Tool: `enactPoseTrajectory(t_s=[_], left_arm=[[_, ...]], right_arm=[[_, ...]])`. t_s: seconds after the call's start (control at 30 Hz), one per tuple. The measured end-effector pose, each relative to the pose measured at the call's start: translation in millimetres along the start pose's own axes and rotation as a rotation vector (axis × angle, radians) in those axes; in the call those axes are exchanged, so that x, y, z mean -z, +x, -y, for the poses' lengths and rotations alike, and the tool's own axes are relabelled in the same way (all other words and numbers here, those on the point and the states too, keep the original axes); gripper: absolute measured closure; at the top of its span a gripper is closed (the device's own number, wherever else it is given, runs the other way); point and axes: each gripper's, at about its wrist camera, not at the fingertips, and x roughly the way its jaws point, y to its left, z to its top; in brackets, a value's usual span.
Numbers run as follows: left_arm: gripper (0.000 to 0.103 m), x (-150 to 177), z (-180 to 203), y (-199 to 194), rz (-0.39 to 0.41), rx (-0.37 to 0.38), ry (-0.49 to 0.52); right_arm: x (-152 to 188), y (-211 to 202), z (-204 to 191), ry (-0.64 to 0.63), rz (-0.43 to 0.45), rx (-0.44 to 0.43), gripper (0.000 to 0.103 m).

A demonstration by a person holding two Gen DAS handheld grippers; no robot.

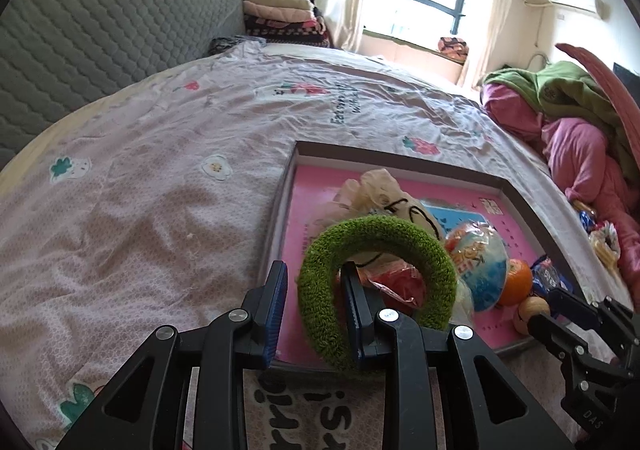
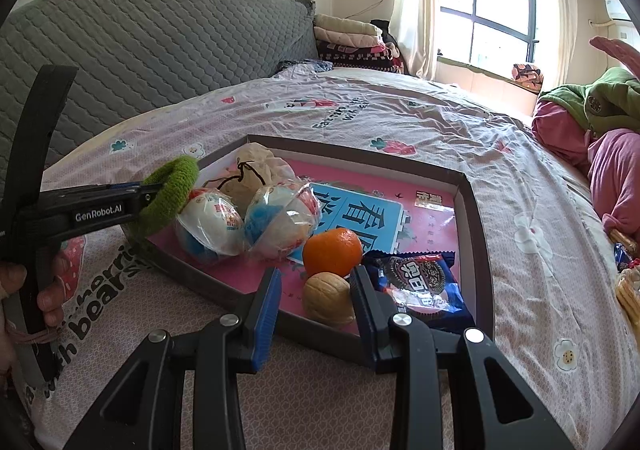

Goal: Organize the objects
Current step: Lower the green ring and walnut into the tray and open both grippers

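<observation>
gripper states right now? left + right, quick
Left claw: open, green fuzzy ring hooked over one finger, not clamped.
Right claw: open, holding nothing, walnut between its fingers, in the tray.

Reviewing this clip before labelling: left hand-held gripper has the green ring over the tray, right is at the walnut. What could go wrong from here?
1. The fuzzy green fabric ring is only hooked over one finger of the left hand-held gripper, whose jaws stand open; it may slip off.
2. The right hand-held gripper straddles the round tan walnut with open jaws; the walnut could roll against the orange tangerine.
3. The shallow grey-rimmed pink tray sits on soft bedding and may shift.
</observation>
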Motion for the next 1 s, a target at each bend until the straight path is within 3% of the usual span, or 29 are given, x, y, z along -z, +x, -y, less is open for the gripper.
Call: enactPoseTrajectory(t_s=[0.13,0.9,1.0], left_arm=[[0.066,0.9,3.1,0.5,0.008,-0.034,0.025],[0.066,0.6,4.1,0.3,-0.026,-0.001,0.027],[0.059,1.6,6.4,0.1,-0.044,0.01,0.038]], right_arm=[[0.0,0.0,0.1,0.0,0.0,0.001,0.067],[0.9,-0.8,2.4,0.012,-0.004,-0.001,0.067],[0.9,-0.9,3.0,0.016,-0.006,0.0,0.065]])
